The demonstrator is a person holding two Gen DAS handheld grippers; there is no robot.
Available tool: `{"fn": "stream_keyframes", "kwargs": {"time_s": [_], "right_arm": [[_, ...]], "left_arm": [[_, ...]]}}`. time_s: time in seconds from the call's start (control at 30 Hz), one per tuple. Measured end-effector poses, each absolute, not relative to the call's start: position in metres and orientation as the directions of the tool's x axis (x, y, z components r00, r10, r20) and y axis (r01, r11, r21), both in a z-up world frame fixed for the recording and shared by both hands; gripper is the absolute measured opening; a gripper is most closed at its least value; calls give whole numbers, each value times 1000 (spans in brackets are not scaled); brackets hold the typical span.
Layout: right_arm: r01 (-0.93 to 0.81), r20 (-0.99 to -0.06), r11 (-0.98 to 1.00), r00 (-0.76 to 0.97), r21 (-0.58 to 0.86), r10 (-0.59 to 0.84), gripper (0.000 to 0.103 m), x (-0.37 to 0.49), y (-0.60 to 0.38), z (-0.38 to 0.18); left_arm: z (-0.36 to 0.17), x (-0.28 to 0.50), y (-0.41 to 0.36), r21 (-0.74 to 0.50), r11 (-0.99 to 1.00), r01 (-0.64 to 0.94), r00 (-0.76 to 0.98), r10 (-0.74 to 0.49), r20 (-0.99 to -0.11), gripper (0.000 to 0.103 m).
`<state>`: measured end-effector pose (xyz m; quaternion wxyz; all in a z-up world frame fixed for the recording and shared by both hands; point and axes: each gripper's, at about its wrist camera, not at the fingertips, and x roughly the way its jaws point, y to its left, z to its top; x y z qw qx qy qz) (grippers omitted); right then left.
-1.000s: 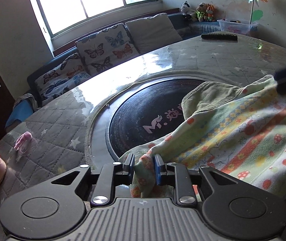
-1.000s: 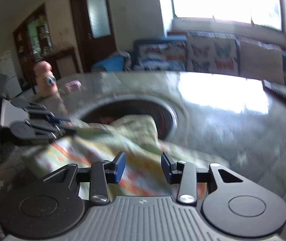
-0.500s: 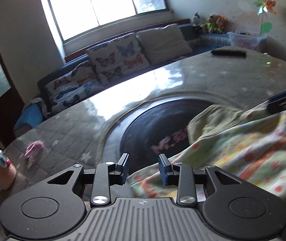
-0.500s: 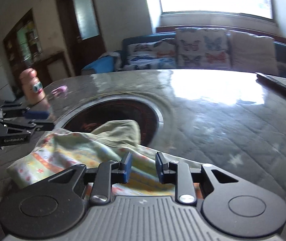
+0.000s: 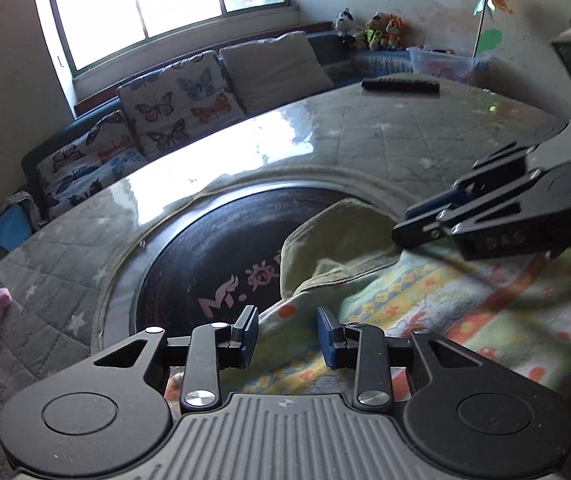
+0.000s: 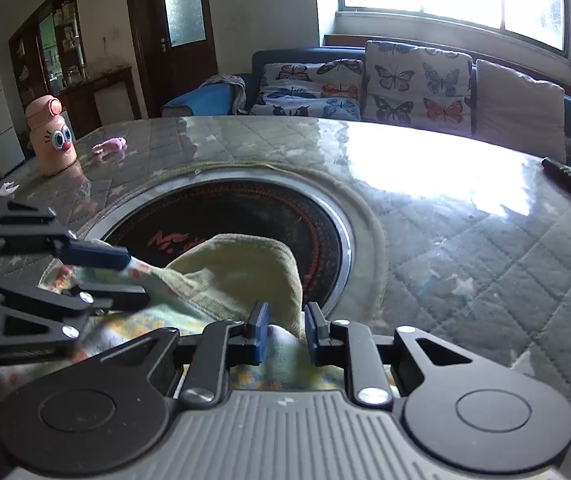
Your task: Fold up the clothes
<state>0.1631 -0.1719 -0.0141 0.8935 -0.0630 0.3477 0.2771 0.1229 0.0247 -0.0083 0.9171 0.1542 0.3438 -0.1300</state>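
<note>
Sunlight from the window is glaring off the quilted counter (image 6: pixel 465 248), whose middle is taken up by a dark round inset (image 6: pixel 245 216), and the patterned garment (image 5: pixel 425 320) is lying half on that inset and half on the quilting nearest me. I am judging it as light, soft and floppy, a thin printed cloth with an olive lining (image 6: pixel 241 264) showing where it is turned back; it will drape and sag from any single pinch, and it may slide easily on the glossy cover. My left gripper (image 5: pixel 287 334) is hovering over the near hem with its jaws standing narrowly apart, cloth below them but not pinched. My right gripper (image 6: pixel 284 330) is closing, with a raised fold of the near edge between its pads (image 6: pixel 262 332); whether they are pressing on it I cannot tell. Edges and corners are the places to take hold, one per gripper, so the cloth stays spread. Its long axis seems to be running crosswise in front of me, from one gripper to the other, while the olive turned-back end is pointing away toward the sofa (image 6: pixel 365 88).
</note>
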Motion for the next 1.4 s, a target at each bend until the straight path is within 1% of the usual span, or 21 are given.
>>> {"fn": "stream_keyframes", "kwargs": {"time_s": [0.2,0.37,0.47,0.57,0.63,0.67,0.77,0.8,0.87,0.93,1.0,1.17,1.27,1.4], "right_arm": [[-584,-609,805,602,105,516,20,138,-173,6],[-642,-634,760,546,104,548,25,125,-156,-1],[-650,-638,757,560,57,529,26,118,-149,-6],[-661,-625,749,563,53,541,26,110,-148,0],[-667,-619,743,565,46,546,28,104,-148,2],[-669,-618,742,569,36,543,32,102,-148,2],[-688,-620,726,568,4,542,34,87,-146,0],[-693,-620,721,568,-6,541,38,83,-146,-1],[-704,-619,710,571,-29,540,44,73,-145,-2],[-713,-617,699,574,-53,539,47,63,-143,-3],[-718,-613,692,578,-69,539,51,55,-143,-4],[-719,-600,691,582,-66,548,56,37,-148,-4],[-717,-601,695,576,-45,555,57,32,-153,-5],[-716,-594,697,572,-25,566,57,25,-158,-2]], "left_arm": [[-5,119,27,189,926,326,737,-124,-665,36],[-2,108,26,178,931,317,749,-131,-650,36],[-1,100,26,178,932,316,751,-131,-647,36],[0,88,26,185,930,317,760,-132,-636,36],[1,81,27,192,930,314,769,-131,-626,38],[1,77,28,195,930,311,773,-128,-621,39],[-1,65,28,200,930,309,779,-127,-614,41],[-2,61,29,201,930,309,781,-127,-611,42],[-3,52,29,207,929,308,785,-125,-607,48],[-6,45,29,213,928,305,789,-121,-602,52],[-7,40,31,203,934,294,791,-118,-600,55],[-6,26,41,170,954,249,805,-106,-584,68],[-6,19,43,171,956,237,813,-99,-574,72],[-8,13,45,175,959,221,821,-86,-565,74]]}}
